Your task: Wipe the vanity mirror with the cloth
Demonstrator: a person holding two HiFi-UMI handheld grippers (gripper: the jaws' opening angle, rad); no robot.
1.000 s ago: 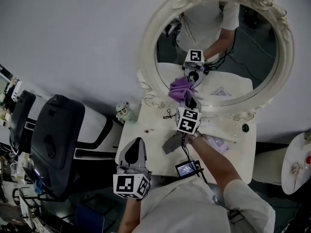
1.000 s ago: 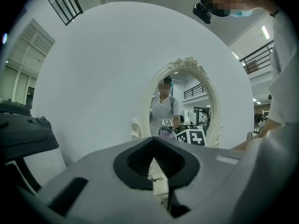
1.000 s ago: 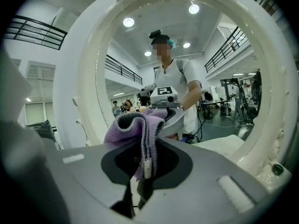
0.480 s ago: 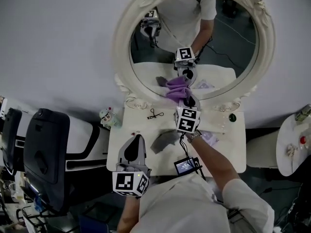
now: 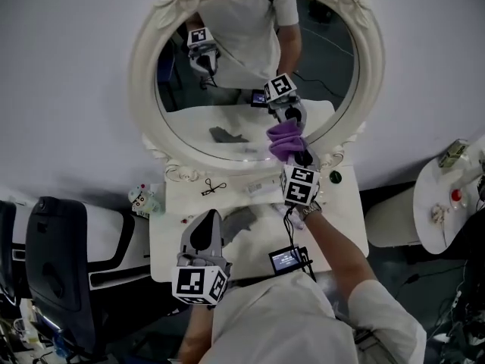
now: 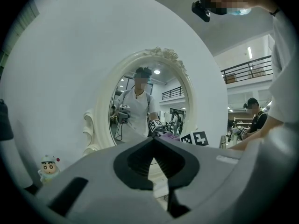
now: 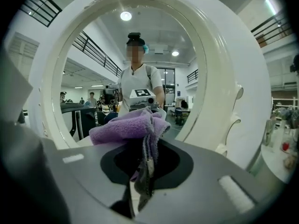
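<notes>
The oval vanity mirror in its white carved frame stands at the back of the white table. My right gripper is shut on a bunched purple cloth, which is pressed against the lower right of the glass. In the right gripper view the cloth bulges out above the jaws of the right gripper, and a strip hangs down between them. My left gripper is shut on nothing above the table's front left. In the left gripper view the mirror is ahead of the left gripper.
A small toy figure stands at the table's back left corner, beside a small metal tool. A grey item lies mid-table. A black chair is on the left, and a round side table on the right.
The right gripper has carried the cloth across the lower glass from its left side to its right side. The head view has swung, so the mirror sits further left. The left gripper stays low.
</notes>
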